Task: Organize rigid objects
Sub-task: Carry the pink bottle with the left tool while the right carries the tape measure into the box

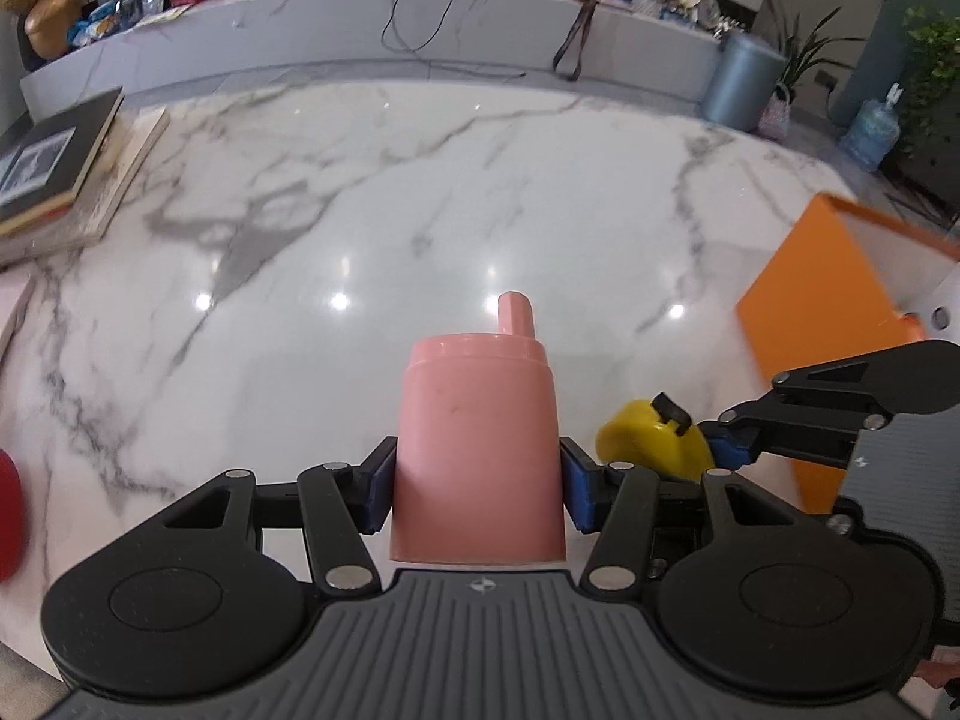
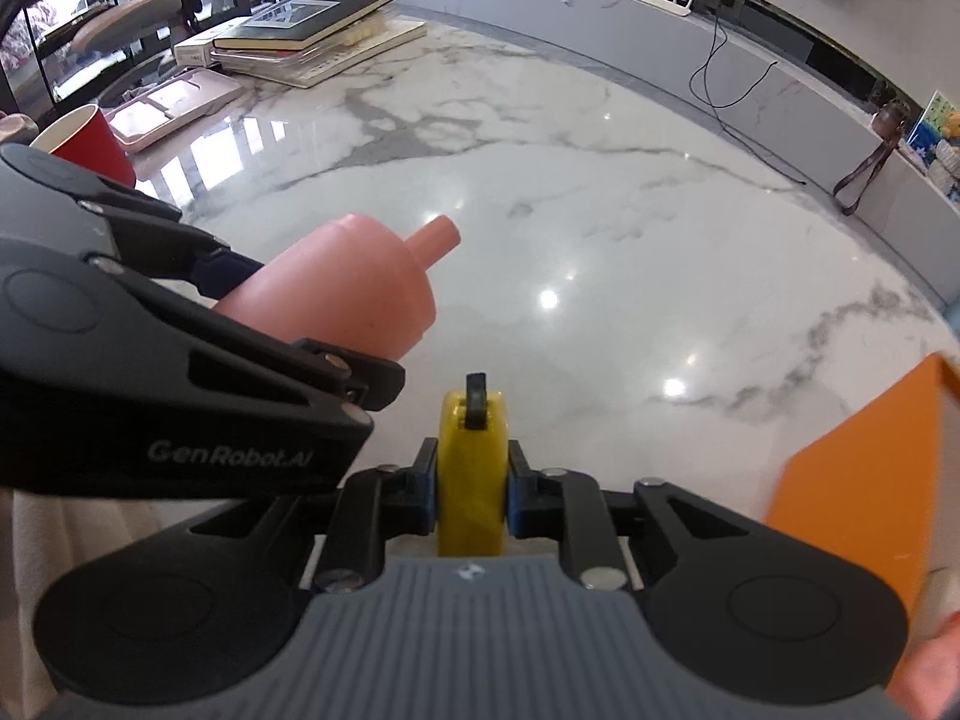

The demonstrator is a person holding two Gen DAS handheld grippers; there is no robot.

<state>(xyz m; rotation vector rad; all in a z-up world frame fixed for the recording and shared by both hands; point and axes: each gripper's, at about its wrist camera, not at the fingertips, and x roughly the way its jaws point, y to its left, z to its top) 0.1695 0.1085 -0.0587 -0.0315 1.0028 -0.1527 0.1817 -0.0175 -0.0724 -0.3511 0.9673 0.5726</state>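
My left gripper [image 1: 477, 483] is shut on a pink plastic bottle [image 1: 477, 444] with a short spout, held above the marble table [image 1: 420, 192]. My right gripper [image 2: 471, 483] is shut on a yellow tape measure [image 2: 471, 474] with a black tab on top. The two grippers are side by side: the tape measure [image 1: 651, 444] shows just right of the bottle in the left wrist view, and the bottle [image 2: 348, 288] shows left of the tape measure in the right wrist view. An orange box [image 1: 822, 312] stands at the right, also in the right wrist view [image 2: 864, 480].
A stack of books [image 2: 312, 30] and a pink tray [image 2: 174, 105] lie at the table's far left. A red cup [image 2: 90, 144] stands near them. A low marble ledge [image 1: 420, 18] with cables runs behind the table. A grey bin [image 1: 741, 84] stands on the floor.
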